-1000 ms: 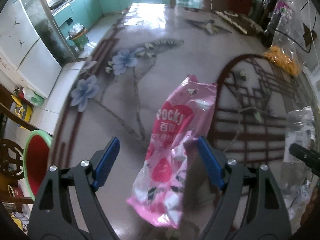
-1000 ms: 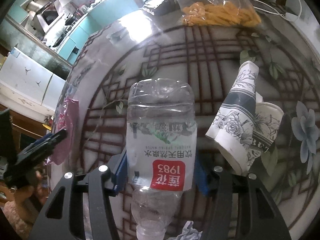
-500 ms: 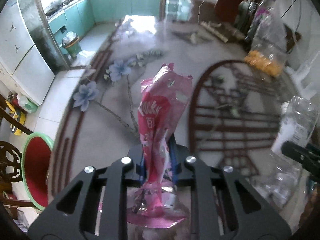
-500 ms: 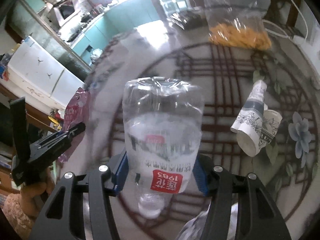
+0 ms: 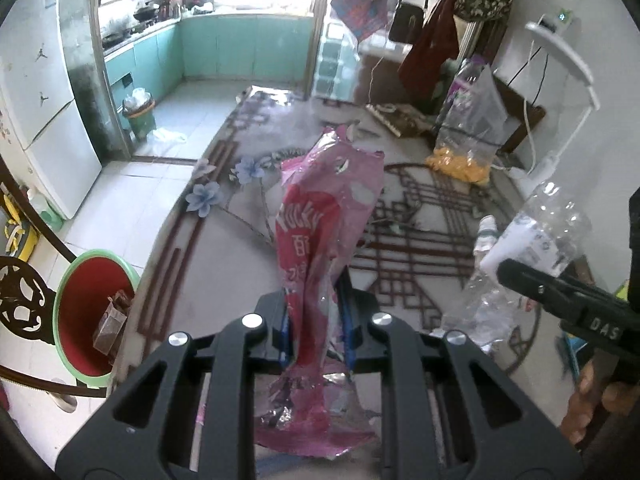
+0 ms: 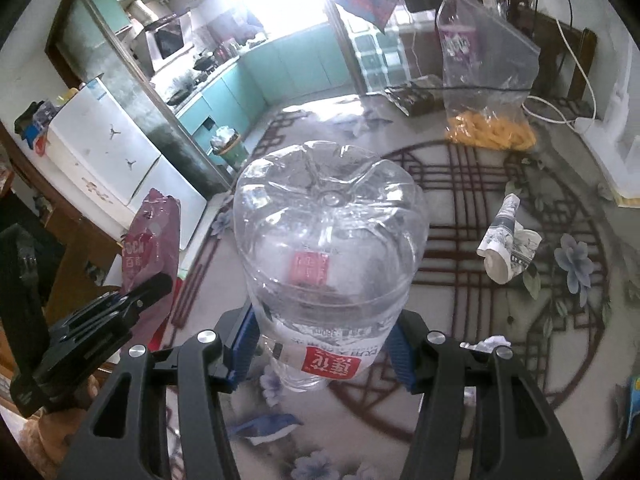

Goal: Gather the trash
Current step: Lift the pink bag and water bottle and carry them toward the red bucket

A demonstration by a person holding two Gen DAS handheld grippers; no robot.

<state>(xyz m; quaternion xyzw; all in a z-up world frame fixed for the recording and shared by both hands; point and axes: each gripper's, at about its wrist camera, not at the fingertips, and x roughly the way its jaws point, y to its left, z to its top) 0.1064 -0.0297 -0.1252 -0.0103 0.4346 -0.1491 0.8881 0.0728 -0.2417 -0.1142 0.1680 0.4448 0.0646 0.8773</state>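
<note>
My left gripper [image 5: 316, 320] is shut on a pink Pocky wrapper [image 5: 324, 232] and holds it upright above the patterned table [image 5: 224, 264]. My right gripper [image 6: 320, 344] is shut on a clear plastic bottle [image 6: 328, 240] with a red label, lifted off the table, its base pointing forward. The bottle also shows in the left wrist view [image 5: 536, 236], and the wrapper in the right wrist view [image 6: 154, 240]. A red bin with a green rim [image 5: 88, 312] stands on the floor left of the table, with a brown wrapper inside.
Crushed paper cups [image 6: 508, 248] lie on the table's right side. A clear bag of yellow snacks [image 6: 488, 128] and a purple-labelled bottle [image 6: 456, 40] stand at the far edge. A crumpled white scrap [image 6: 486, 344] and a blue scrap [image 6: 268, 426] lie near me.
Left gripper closed on the pink wrapper and lifted it off the table. Right gripper raised the bottle and tilted it, so its base faces forward. Both views pulled up and back.
</note>
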